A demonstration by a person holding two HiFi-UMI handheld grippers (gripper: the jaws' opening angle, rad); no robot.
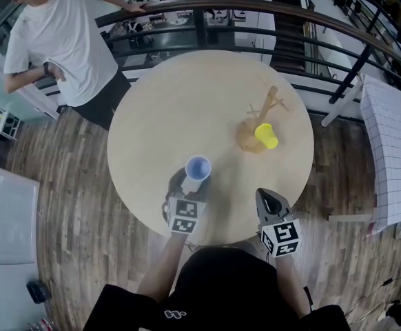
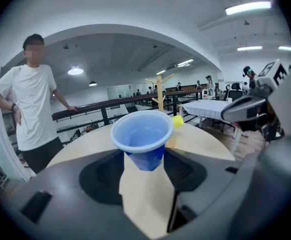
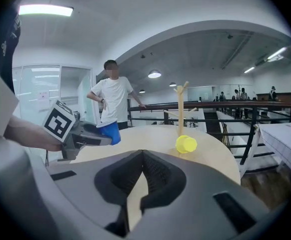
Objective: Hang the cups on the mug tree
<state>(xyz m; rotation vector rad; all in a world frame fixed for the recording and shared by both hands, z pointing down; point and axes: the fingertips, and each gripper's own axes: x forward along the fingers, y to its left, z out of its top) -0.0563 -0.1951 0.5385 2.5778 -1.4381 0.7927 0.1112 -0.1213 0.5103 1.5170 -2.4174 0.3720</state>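
A wooden mug tree [image 1: 268, 111] stands on the right half of the round table [image 1: 159, 116]. A yellow cup [image 1: 266, 136] hangs on one of its low pegs. My left gripper [image 1: 190, 186] is shut on a blue cup [image 1: 197, 170], held upright with its mouth up, over the table's near side. In the left gripper view the blue cup [image 2: 143, 138] sits between the pads, with the mug tree [image 2: 159, 89] and yellow cup [image 2: 177, 121] beyond. My right gripper [image 1: 269, 202] is shut and empty at the table's near edge. Its view shows the mug tree [image 3: 180, 109], yellow cup [image 3: 186, 144] and blue cup [image 3: 109, 132].
A person in a white shirt [image 1: 66, 40] stands at the curved railing [image 1: 255, 9] beyond the table's far left. A white-covered table [image 1: 393, 150] stands to the right. Wooden floor surrounds the round table.
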